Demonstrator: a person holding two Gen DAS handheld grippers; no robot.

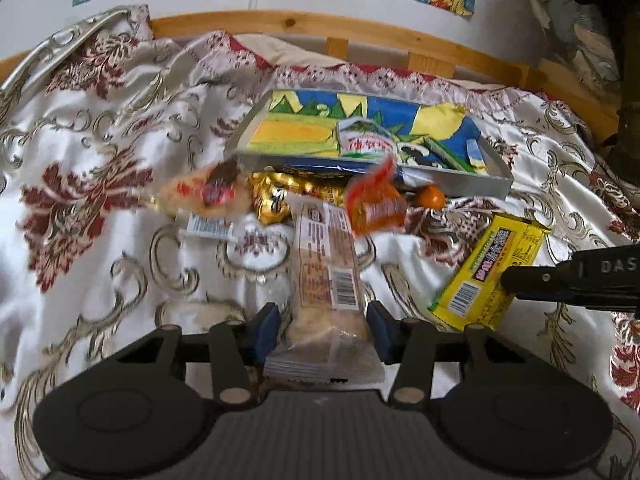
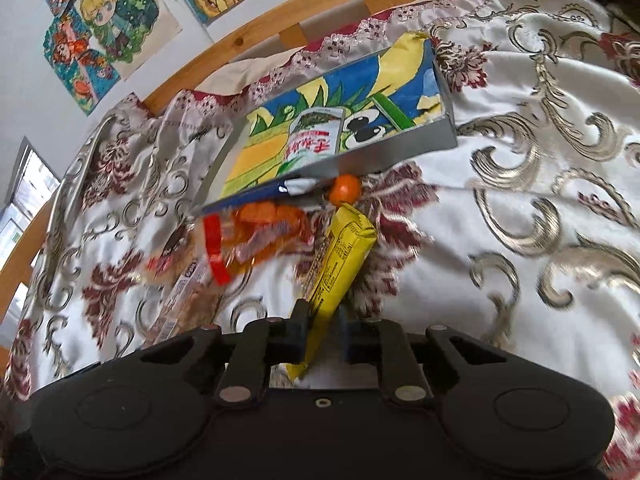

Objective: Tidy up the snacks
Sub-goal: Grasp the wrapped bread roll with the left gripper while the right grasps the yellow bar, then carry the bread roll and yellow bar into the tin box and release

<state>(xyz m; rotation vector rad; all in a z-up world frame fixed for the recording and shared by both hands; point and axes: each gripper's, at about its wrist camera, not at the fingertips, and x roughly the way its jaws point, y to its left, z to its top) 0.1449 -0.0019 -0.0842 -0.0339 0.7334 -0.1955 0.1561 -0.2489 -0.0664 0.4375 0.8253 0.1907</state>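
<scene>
My left gripper (image 1: 326,330) is shut on a clear-wrapped biscuit pack (image 1: 326,276) with a barcode, holding its near end between the blue pads. My right gripper (image 2: 322,334) is shut on a yellow candy box (image 2: 340,264); the box also shows in the left wrist view (image 1: 486,270), with the right gripper's black finger on it. A grey tray (image 1: 460,182) with a colourful drawing lining it lies beyond; a white-green packet (image 1: 366,140) lies inside it. The tray (image 2: 400,152) and the packet (image 2: 314,136) show in the right wrist view too.
Loose snacks lie on the patterned bedspread in front of the tray: an orange packet (image 1: 376,204), gold-wrapped sweets (image 1: 280,196), a red-labelled clear bag (image 1: 208,194) and an orange ball (image 1: 430,196). A wooden bed rail (image 1: 360,28) and a wall with drawings stand behind.
</scene>
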